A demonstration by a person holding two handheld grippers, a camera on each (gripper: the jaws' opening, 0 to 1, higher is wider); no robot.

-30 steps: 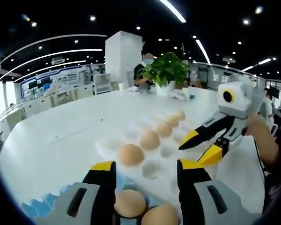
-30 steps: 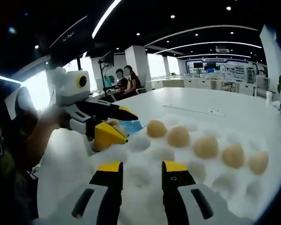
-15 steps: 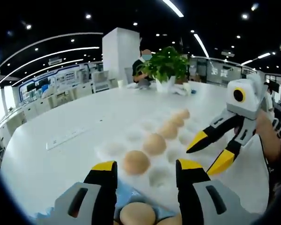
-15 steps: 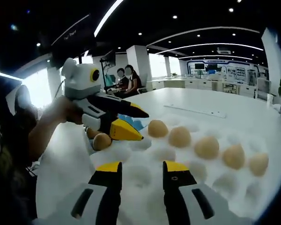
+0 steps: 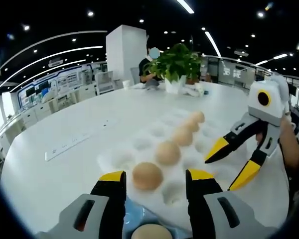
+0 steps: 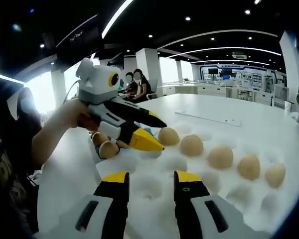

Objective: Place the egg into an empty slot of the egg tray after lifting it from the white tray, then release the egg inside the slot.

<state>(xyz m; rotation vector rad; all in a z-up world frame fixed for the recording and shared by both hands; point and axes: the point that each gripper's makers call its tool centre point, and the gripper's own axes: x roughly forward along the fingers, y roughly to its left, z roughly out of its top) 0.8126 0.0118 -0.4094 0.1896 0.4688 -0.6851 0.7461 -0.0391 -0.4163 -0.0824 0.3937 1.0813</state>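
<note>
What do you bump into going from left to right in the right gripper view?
Person's arm → white and yellow left gripper → row of five brown eggs in the white egg tray, ending with the egg at the far right.

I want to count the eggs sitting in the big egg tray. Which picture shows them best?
The right gripper view: the row of five eggs lies side on across the egg tray, each one apart from the next. In the left gripper view the same row runs away from the camera, so the far eggs look small and bunch together.
</note>
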